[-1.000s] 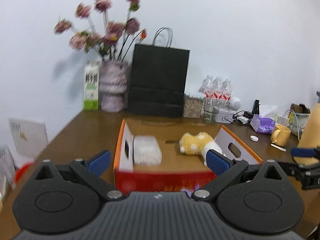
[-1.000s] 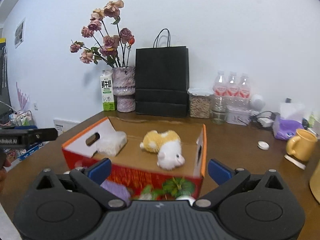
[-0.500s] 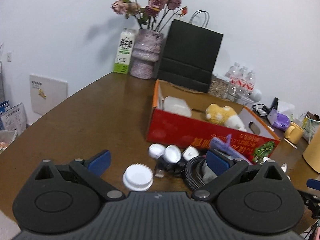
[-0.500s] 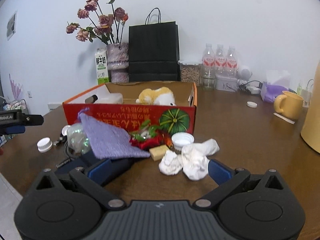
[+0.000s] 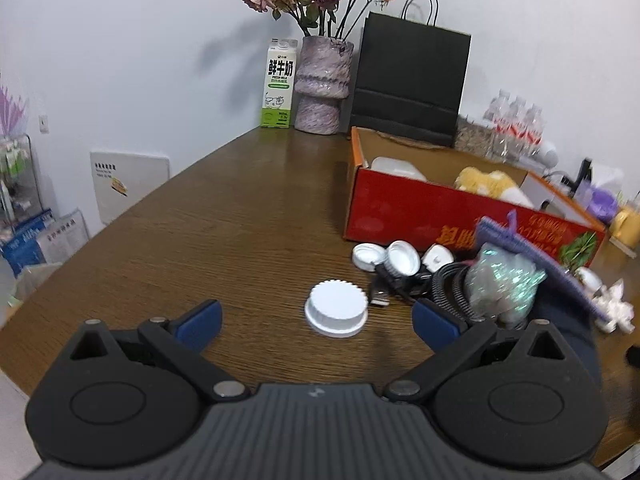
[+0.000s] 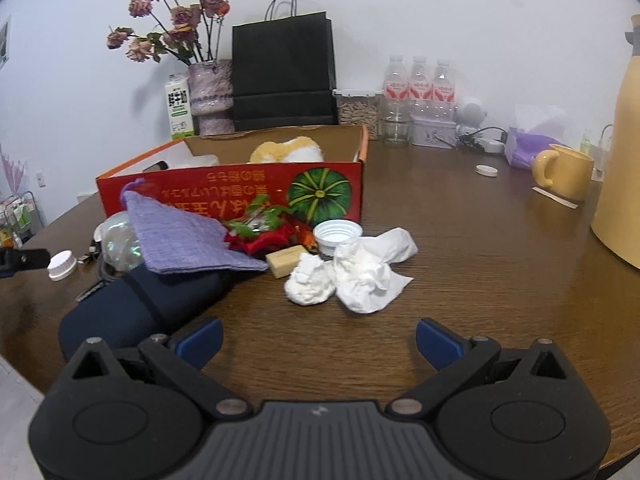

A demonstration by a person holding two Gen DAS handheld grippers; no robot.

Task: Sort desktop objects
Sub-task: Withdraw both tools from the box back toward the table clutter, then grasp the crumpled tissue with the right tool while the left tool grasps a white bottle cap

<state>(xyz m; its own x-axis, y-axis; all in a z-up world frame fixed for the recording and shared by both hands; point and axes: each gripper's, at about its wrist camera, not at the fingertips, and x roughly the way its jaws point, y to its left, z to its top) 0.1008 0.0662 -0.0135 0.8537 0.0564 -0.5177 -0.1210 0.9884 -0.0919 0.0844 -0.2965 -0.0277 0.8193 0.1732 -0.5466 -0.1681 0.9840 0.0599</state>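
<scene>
A red cardboard box [image 5: 404, 210] [image 6: 240, 188] stands on the brown table, holding a yellow plush toy [image 5: 486, 182] [image 6: 286, 150] and a white container [image 5: 394, 166]. In front of it lies a pile: white caps [image 5: 386, 256], a black cable [image 5: 444, 280], a shiny bag [image 5: 502, 280], a purple cloth [image 6: 180, 240], a dark blue pouch [image 6: 136, 306], a tan block [image 6: 286, 258] and crumpled white tissues [image 6: 356, 270]. One white lid [image 5: 336, 308] [image 6: 62, 265] lies apart. My left gripper [image 5: 316, 322] is open just short of that lid. My right gripper [image 6: 318, 340] is open, nearer than the tissues.
At the back stand a milk carton [image 5: 278, 84], a vase of dried roses [image 5: 322, 84], a black paper bag [image 5: 412, 80], water bottles [image 6: 418, 84] and a jar. A yellow mug [image 6: 566, 172], a tissue pack [image 6: 528, 144] and a tall yellow jug [image 6: 624, 152] are at the right.
Both grippers have pulled back and dropped lower: from looking down into the box they now face the pile in front of it. The left one has come closer to the lone white lid.
</scene>
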